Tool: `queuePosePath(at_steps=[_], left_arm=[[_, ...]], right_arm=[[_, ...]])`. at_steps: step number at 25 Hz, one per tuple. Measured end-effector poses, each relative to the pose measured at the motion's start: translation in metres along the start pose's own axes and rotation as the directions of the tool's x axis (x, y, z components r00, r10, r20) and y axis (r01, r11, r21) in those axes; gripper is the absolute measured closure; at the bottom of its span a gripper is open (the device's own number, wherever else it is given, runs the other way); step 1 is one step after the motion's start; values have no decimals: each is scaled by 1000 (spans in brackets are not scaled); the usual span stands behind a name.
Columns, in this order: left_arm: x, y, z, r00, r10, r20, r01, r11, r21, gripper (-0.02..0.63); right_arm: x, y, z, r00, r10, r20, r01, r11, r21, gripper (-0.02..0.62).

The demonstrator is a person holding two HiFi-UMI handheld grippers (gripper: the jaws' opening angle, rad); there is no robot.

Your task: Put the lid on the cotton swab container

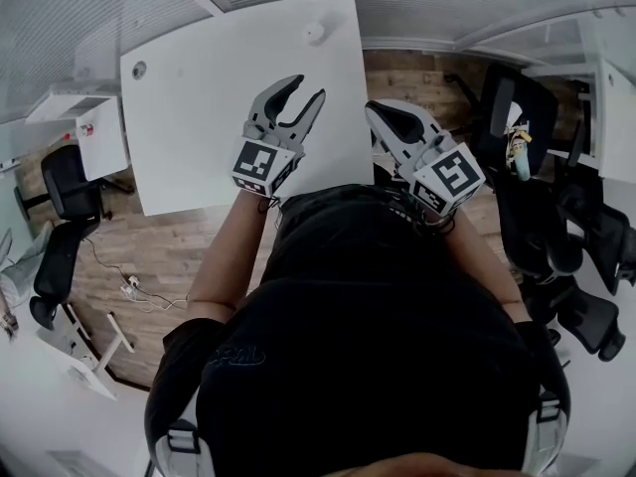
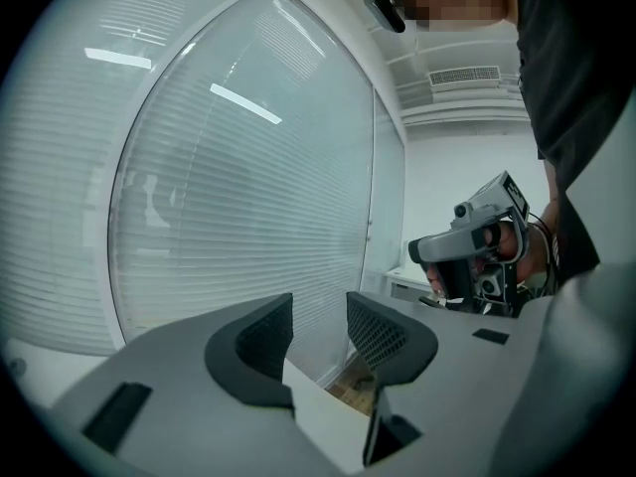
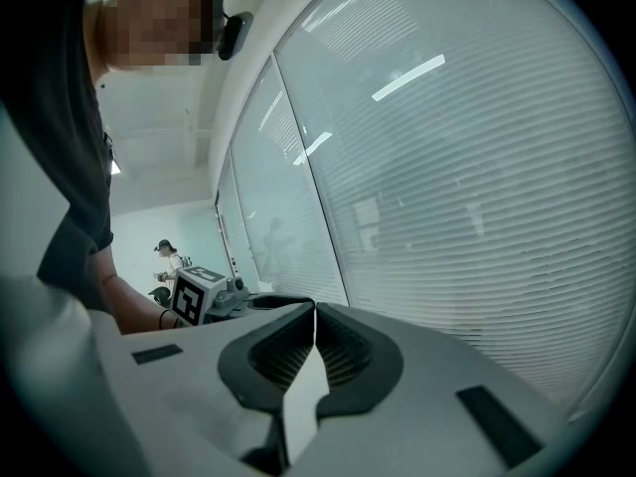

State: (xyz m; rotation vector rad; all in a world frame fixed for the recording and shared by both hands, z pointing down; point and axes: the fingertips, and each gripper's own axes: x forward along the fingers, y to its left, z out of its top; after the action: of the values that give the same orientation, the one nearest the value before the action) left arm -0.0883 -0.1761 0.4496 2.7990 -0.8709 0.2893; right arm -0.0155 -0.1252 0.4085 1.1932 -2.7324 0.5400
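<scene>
White tabletop lies ahead. Over its near right part the left tool hovers, jaws partly apart and empty. At its twelve o'clock, by the far edge, sits a small white round thing, perhaps the cotton swab container; no lid is identifiable. At three o'clock the right tool is closed, empty, beyond the tabletop's right edge. Nothing is grasped yet, so an unobstructed forward reach seems next.

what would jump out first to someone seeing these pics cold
First the two grey grippers held side by side at the near end of the white table, each bearing a marker cube: the left gripper has its fingers apart with nothing between them, the right gripper is shut. Then a small white round thing sits near the table's far edge.
</scene>
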Motion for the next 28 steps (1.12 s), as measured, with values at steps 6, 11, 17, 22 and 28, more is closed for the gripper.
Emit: queuePosePath(at_steps=[6,11,17,22,28], left_arm=[[24,27,-18,999,45,-20,-45,999,-5,360],[45,45,-36,995,87,-37,-87,996,1,317],[69,63,-54,995,98,-24,-97,995,25,281],[92,77,-77,995,92,-40,-91,996,18,256],[113,103,-114,986,130,-108,-128,991,24,256]], right_arm=[[5,-19,0,1000,5,-18,-4,1000,9,571],[6,-40,-4,999,8,-33,-8,1000,26,571],[15,-60,-4,999,13,-47,-12,999,35,571],[19,-77,-6,998,14,-59,-12,999,48,571],[24,-93,-12,997,19,-77,-13,998,67,571]])
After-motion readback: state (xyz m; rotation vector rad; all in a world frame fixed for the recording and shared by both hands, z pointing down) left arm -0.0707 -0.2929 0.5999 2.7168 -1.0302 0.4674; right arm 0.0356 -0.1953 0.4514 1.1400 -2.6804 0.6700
